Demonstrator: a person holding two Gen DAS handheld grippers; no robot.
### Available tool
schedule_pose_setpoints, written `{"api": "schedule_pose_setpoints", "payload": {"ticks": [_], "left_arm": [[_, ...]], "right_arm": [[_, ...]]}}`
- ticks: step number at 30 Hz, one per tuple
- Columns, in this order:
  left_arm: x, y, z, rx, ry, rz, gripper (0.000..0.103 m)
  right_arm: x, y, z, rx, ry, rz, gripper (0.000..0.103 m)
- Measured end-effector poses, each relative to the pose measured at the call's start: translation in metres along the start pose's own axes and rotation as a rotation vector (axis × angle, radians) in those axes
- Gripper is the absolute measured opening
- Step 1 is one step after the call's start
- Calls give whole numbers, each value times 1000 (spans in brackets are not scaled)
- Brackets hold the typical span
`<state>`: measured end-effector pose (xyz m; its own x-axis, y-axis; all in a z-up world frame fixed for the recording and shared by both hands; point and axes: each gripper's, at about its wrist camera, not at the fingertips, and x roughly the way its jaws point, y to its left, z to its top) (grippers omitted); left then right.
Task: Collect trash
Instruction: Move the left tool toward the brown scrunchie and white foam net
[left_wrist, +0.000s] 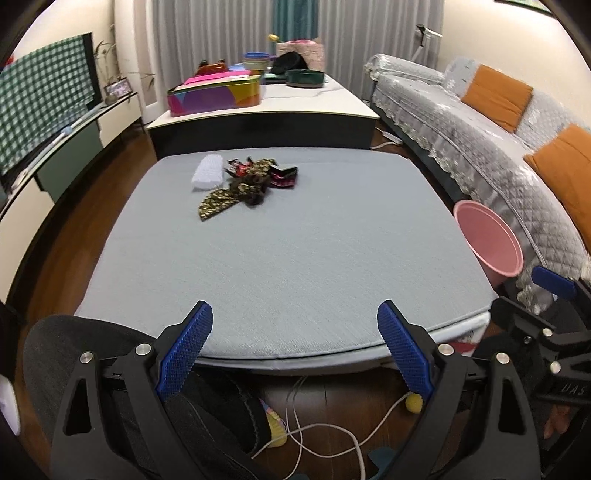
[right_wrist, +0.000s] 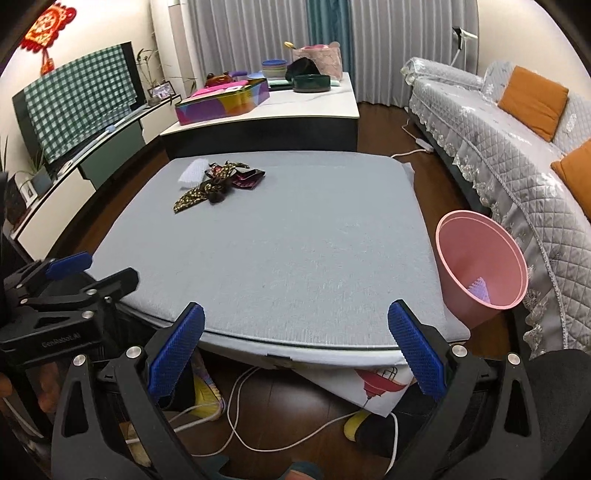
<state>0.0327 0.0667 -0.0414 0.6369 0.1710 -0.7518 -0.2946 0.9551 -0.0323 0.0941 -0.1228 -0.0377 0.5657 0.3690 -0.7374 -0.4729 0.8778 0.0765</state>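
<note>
A heap of dark, shiny wrappers lies at the far left of the grey table, with a white crumpled tissue beside it. A pink bin stands on the floor at the table's right side; a small purple item lies in its bottom. My left gripper is open over the near table edge with nothing between its fingers. My right gripper is open too, at the near edge, far from the trash.
A second table behind holds a colourful box, bowls and a basket. A grey sofa with orange cushions runs along the right. A TV cabinet lines the left wall. White cables and slippers lie on the floor under the near edge.
</note>
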Motion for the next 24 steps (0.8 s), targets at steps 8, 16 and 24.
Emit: {"api": "schedule_pose_setpoints", "payload": {"ticks": [8, 16, 24], "left_arm": [[28, 38, 40, -57, 31, 67, 88], [95, 67, 101, -125, 129, -20, 88], [204, 81, 149, -170, 241, -23, 86]], "right_arm": [[20, 4, 33, -39, -20, -5, 98], [57, 2, 72, -107, -2, -6, 98], [118, -11, 112, -86, 50, -34, 98]]}}
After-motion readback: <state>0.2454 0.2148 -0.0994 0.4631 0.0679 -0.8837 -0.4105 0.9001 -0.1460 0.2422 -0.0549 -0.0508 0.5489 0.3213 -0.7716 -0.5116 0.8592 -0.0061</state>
